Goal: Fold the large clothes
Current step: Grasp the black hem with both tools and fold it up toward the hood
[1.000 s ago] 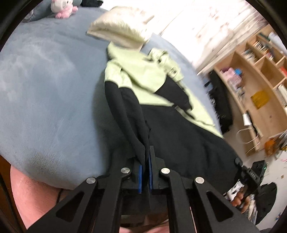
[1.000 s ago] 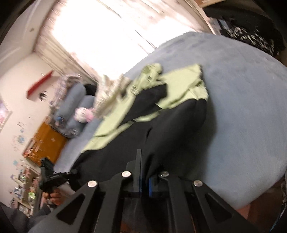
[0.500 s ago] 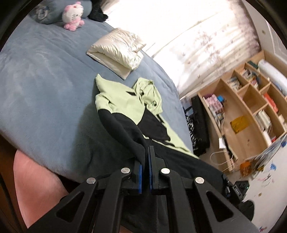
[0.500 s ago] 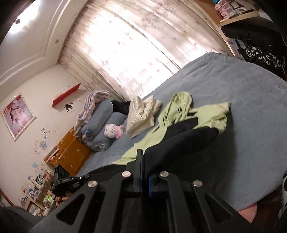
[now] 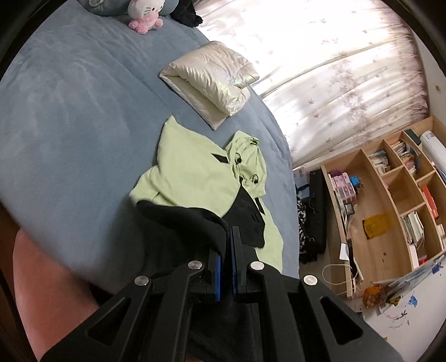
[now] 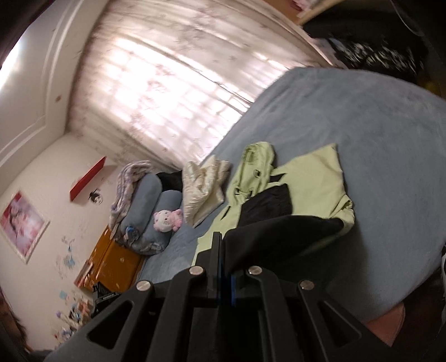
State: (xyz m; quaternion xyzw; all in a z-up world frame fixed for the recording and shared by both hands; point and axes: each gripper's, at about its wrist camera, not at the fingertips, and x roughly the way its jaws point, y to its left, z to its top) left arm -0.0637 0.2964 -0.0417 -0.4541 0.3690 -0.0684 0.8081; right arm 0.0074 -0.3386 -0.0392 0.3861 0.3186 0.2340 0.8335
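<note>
A light green and black hoodie [image 5: 195, 178] [image 6: 309, 178] lies on the blue bed [image 5: 69, 111] [image 6: 362, 117], hood end away from me. Its black lower part is lifted off the bed toward both cameras. My left gripper [image 5: 226, 250] is shut on the black hem [image 5: 184, 220], which drapes over the left finger. In the right wrist view my right gripper [image 6: 223, 256] is shut on the black hem [image 6: 273, 231] at the other corner, the cloth stretched up from the bed to the jaws. The left gripper's body [image 6: 104, 298] shows dimly at lower left there.
A folded cream quilted garment [image 5: 211, 80] [image 6: 203, 183] lies beyond the hoodie. A pink plush toy [image 5: 145, 14] [image 6: 167, 220] and blue pillows [image 6: 145, 195] sit at the headboard end. A wooden shelf unit [image 5: 390, 200] and dark bags [image 5: 315, 211] stand past the bed's right side. An orange nightstand [image 6: 114, 264] stands beside the bed.
Both grippers have risen and rolled while still shut on the black hem. The hoodie's black part has lifted off the bed and folded toward the green top; more of the room shows.
</note>
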